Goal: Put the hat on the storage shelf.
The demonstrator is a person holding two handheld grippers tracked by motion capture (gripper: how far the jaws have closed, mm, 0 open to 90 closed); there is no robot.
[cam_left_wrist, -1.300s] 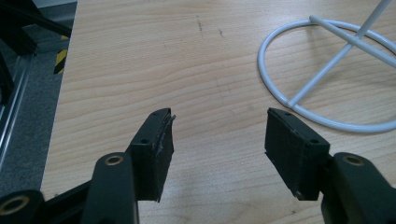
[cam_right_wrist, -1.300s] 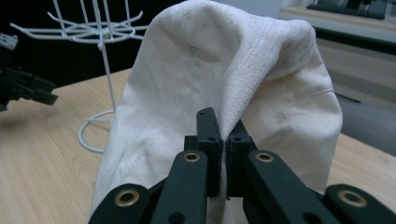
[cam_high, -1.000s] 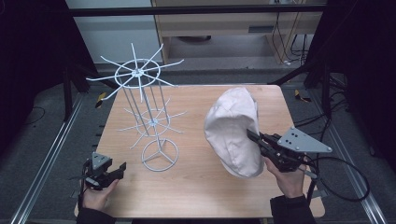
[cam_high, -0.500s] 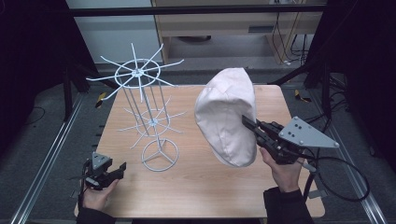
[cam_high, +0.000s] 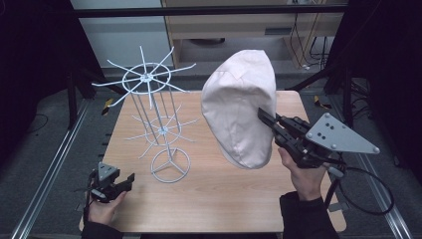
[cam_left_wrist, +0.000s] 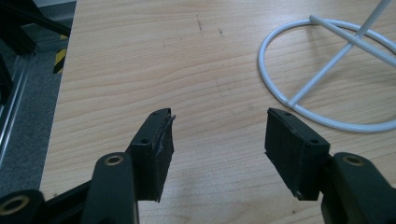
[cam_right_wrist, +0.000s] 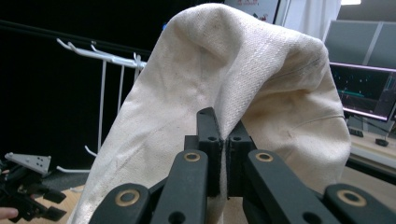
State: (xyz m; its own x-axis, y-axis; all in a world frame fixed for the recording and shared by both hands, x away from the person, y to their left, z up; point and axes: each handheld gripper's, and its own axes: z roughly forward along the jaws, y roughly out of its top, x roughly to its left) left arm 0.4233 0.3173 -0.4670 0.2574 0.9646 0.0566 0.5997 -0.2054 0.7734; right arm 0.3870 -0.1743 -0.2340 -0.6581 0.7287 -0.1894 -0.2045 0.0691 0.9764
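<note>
A cream cloth cap (cam_high: pixel 241 107) hangs in the air over the right half of the table, and my right gripper (cam_high: pixel 263 115) is shut on its edge. In the right gripper view the jaws pinch the cap's fabric (cam_right_wrist: pixel 243 88) between them at my right gripper (cam_right_wrist: pixel 226 140). A white wire rack (cam_high: pixel 154 117) with two tiers of spokes stands on the table's left half. My left gripper (cam_high: pixel 130 179) rests open near the front left corner. In the left gripper view my left gripper (cam_left_wrist: pixel 217 135) holds nothing, with the rack's ring base (cam_left_wrist: pixel 327 77) ahead.
The wooden table (cam_high: pixel 209 199) has bare room in front. Metal rails (cam_high: pixel 45 174) run along the left side. A black cable (cam_high: pixel 368 194) trails from my right gripper off the table's right edge. Monitors (cam_right_wrist: pixel 364 88) stand beyond the cap in the right gripper view.
My right gripper has lifted the cap upward and a little to the left, toward the rack. The left gripper has stayed where it was.
</note>
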